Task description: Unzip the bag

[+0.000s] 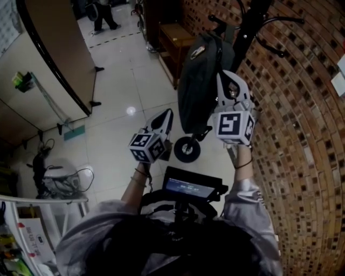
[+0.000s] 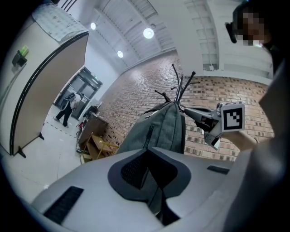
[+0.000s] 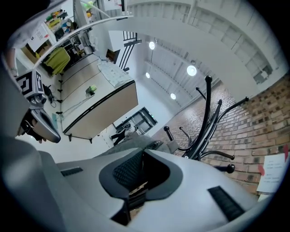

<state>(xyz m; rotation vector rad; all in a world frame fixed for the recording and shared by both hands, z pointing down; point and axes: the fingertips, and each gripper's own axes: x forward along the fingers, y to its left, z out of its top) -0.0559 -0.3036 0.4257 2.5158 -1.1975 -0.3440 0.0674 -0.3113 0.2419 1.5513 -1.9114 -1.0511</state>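
Note:
A dark grey backpack [image 1: 199, 81] hangs on a black coat stand [image 1: 253, 21] by the brick wall. My right gripper [image 1: 225, 76] reaches level to the bag's upper right side; in the left gripper view its tips [image 2: 186, 110] touch the top of the bag [image 2: 163, 129]. In the right gripper view its jaws [image 3: 142, 152] are shut, with a small dark piece, seemingly the zip pull [image 3: 136, 194], between the pads. My left gripper [image 1: 168, 113] sits low beside the bag's left edge, shut [image 2: 147, 150], with no contact that I can make out.
The brick wall [image 1: 291, 135] runs close on the right. A wheel [image 1: 187, 149] sits under the bag. A wooden shelf [image 1: 175, 40] stands behind the coat stand, a curved partition [image 1: 54, 59] on the left. A person [image 1: 105, 13] walks far off on the tiled floor [image 1: 124, 81].

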